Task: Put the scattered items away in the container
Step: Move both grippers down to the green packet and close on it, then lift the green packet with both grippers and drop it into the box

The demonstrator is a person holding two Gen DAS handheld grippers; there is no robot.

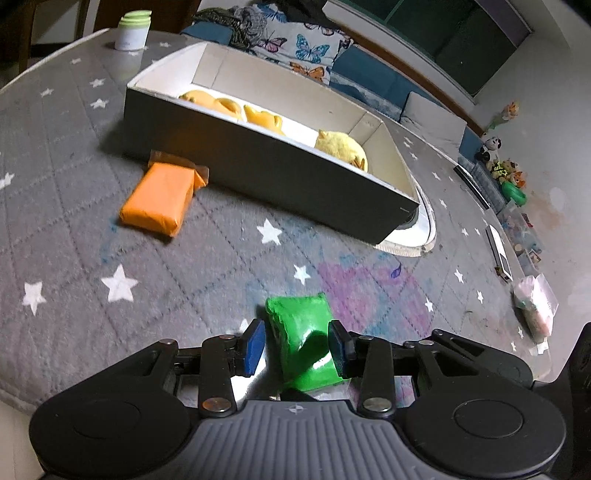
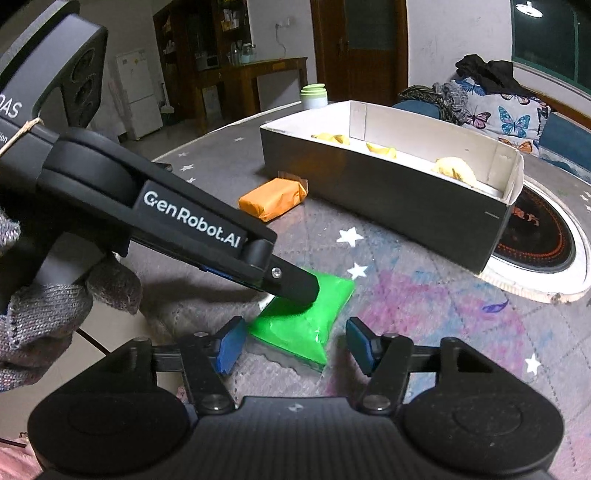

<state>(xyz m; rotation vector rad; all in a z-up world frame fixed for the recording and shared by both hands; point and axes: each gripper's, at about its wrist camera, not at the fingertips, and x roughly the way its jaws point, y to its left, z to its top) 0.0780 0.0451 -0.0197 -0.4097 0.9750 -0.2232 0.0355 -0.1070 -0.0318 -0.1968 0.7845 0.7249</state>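
Already both tools crowd the green packet (image 1: 303, 345) on the starred table cover (image 1: 74, 229): the left gripper (image 1: 297, 345) straddles it, pads seemingly touching, the right gripper (image 2: 291, 341) stands apart and empty, so they could collide or shove it away from the box (image 1: 266, 162).

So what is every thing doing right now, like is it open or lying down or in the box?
green packet: lying on the mat, between the left gripper's open jaws.
orange packet: lying on the mat, beside the box.
box: open on top, yellow toys inside.
jar: upright, lid on.
left gripper: open around the green packet.
right gripper: open, holding nothing.
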